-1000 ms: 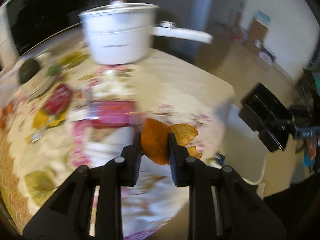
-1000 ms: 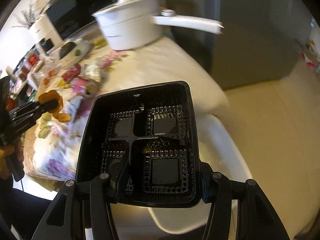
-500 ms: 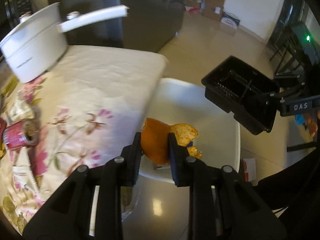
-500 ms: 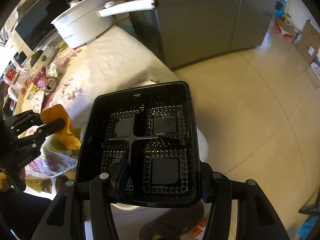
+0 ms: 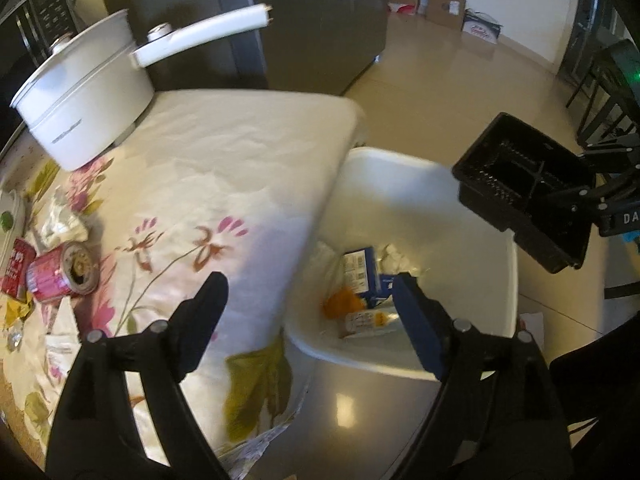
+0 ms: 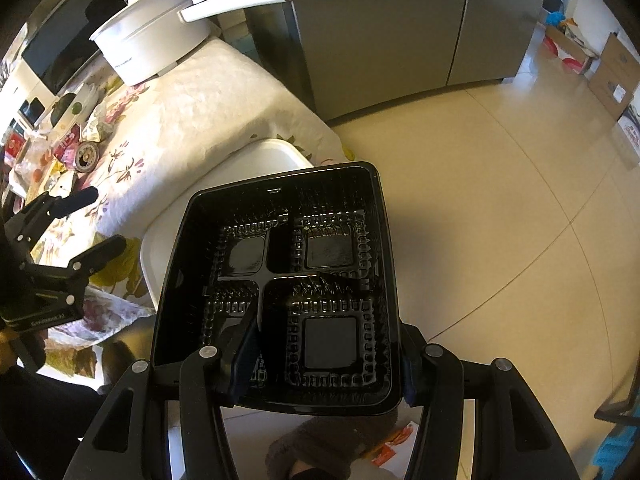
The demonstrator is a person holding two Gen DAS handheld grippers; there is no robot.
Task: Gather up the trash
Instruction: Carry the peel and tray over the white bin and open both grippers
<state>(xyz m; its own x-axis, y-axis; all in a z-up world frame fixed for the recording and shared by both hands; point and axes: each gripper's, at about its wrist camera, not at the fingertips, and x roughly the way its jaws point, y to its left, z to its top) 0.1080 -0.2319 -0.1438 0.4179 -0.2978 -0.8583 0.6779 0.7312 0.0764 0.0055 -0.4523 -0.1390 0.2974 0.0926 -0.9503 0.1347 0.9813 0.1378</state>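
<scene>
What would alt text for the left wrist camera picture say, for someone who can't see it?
The left claw hangs open above a white bin holding an orange peel and wrappers, beside a table with a floral cloth. At right, the right claw grips a black tray; a white pot and red can sit on the table.

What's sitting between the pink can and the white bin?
In the left wrist view, only bare flowered tablecloth lies between the pink can and the white bin.

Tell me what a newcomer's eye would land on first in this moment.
The black plastic tray filling the right wrist view, clamped in the right gripper. Then the left gripper, open above the white bin beside the table, orange peel lying inside. The white pot stands on the table's far corner.
</scene>
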